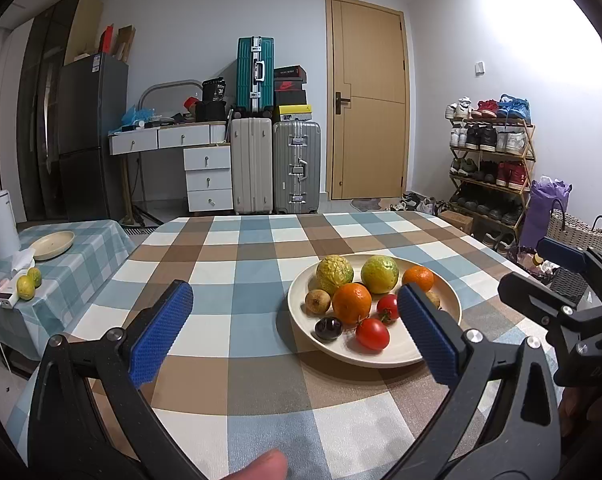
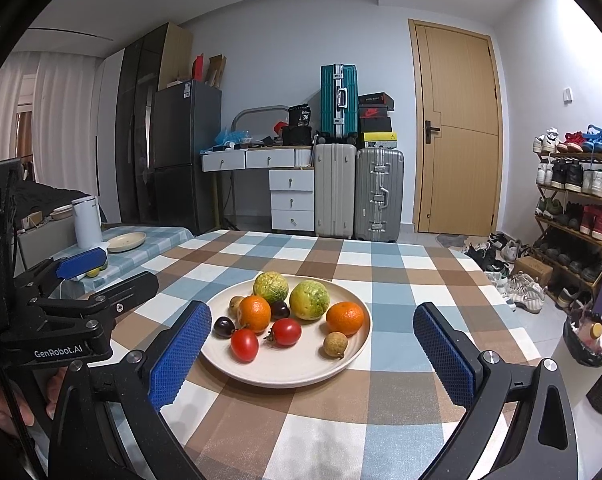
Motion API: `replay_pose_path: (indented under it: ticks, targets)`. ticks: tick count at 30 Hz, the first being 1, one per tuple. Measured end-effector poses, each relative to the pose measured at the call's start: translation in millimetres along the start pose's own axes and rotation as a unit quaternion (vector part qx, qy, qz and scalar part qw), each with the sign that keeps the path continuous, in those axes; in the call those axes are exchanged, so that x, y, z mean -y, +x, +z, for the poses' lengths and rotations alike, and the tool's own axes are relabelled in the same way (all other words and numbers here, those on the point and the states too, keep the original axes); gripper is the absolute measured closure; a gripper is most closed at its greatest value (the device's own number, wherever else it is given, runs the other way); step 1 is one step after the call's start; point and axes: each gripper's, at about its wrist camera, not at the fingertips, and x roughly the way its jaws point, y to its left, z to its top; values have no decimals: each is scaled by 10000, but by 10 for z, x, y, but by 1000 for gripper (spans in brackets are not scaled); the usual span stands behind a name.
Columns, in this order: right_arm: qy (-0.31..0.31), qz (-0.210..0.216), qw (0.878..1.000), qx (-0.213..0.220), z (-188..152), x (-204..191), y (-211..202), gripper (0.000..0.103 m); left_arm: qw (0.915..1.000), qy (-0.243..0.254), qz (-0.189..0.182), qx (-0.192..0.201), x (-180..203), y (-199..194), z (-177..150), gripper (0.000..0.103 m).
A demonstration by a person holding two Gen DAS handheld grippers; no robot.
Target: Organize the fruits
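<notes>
Both sets of jaws stand released and empty. The left gripper [image 1: 295, 320] hangs over the counter [image 1: 237, 320] just short of the plate [image 1: 449, 292], its right pad overlapping the plate's near rim in view; the right gripper [image 2: 313, 344] frames the same plate [image 2: 301, 372] from the other side.

On the plate, the two tomatoes [image 2: 244, 345] nearest the front look thin-skinned and soft, so a light squeeze across the widest part seems wise. Behind them, the oranges [image 2: 254, 313] are probably firmer and heavier, their pebbled peel giving the ribbed pads purchase. The green-yellow citrus [image 2: 309, 300] at the back looks almost too wide for the jaws. The dark plums [image 2: 224, 327] seem glossy and likely slippery; the small brown fruit [image 2: 334, 345] is light and may roll.
</notes>
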Motion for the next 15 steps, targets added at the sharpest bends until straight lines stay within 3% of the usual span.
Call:
replay_pose_path:
  ticks: [15]
  targets:
    - [-2, 3, 10000, 2, -5, 0, 0, 0, 10000, 1, -5, 0, 3, 19, -4, 1]
